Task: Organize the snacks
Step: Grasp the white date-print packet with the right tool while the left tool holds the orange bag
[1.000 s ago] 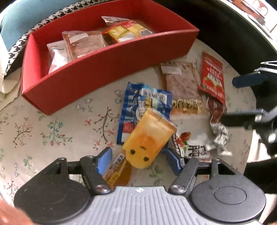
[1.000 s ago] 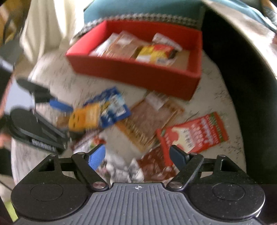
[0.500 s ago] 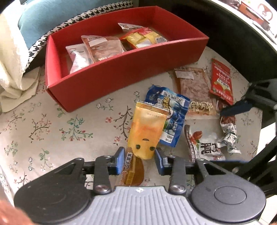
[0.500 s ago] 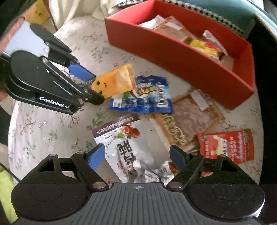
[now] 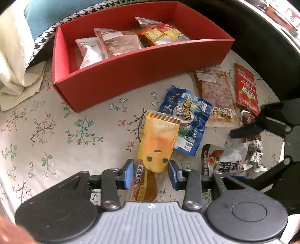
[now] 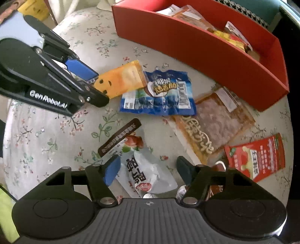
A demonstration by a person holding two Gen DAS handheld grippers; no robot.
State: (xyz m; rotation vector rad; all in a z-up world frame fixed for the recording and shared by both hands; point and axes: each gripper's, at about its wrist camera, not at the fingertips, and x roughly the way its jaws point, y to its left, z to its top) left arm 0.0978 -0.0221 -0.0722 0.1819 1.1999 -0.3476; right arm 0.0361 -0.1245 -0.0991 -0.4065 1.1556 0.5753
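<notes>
A red box (image 5: 142, 62) with several snack packets stands at the back of the floral tablecloth. My left gripper (image 5: 151, 173) is shut on the lower end of an orange-yellow packet (image 5: 159, 142) with a face on it; it also shows in the right wrist view (image 6: 120, 80), lying over the edge of a blue packet (image 5: 187, 116). My right gripper (image 6: 148, 171) is open, its fingers either side of a white packet (image 6: 148, 174) with a red fruit picture. A clear brown meat packet (image 6: 215, 120) and a red packet (image 6: 262, 155) lie on the right.
A cream cloth (image 5: 16, 62) and a teal cushion (image 5: 56, 11) lie behind the box at the left. A crumpled silver wrapper (image 5: 253, 150) lies by the white packet. The table's round edge drops off at the right.
My left gripper has closed on the orange-yellow packet and pulled back a little. My right gripper has swung left and come down over the white packet.
</notes>
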